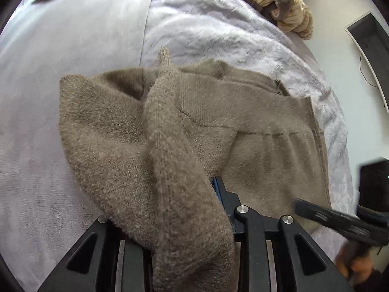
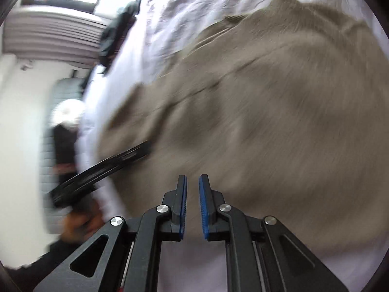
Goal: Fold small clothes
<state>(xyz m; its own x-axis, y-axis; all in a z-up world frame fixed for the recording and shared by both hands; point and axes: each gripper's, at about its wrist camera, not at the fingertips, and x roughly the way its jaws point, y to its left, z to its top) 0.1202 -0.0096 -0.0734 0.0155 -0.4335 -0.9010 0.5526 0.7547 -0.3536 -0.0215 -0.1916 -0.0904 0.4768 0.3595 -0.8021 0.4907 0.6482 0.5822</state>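
A pale lilac blanket (image 1: 218,31) covers the bed, plush and crinkled on one half, smooth on the other. No brand, label or writing can be read on anything in either view.

On the blanket lies the sweater (image 1: 267,131), a fuzzy brown knit, mostly spread flat, its far edge close to the bed's side. One fold of it rises from the flat part and drapes over the left gripper (image 1: 194,209), hiding the left finger entirely. Only the right finger's blue pad shows, touching the knit, so the jaws are pinching that fold of sweater. In the right wrist view the sweater (image 2: 279,102) fills most of the picture, blurred.

At the far end of the bed sits a bundle of cream striped cloth (image 1: 279,2) with a dark garment behind it. A dark monitor (image 1: 369,43) stands beyond the bed's side.

The right gripper (image 2: 193,199) hangs above the sweater's near edge with nothing between its blue pads; they stand almost together, a narrow gap showing. From the left wrist it appears as a blurred black shape (image 1: 340,221) low at the edge, with a hand (image 1: 355,265) below it.
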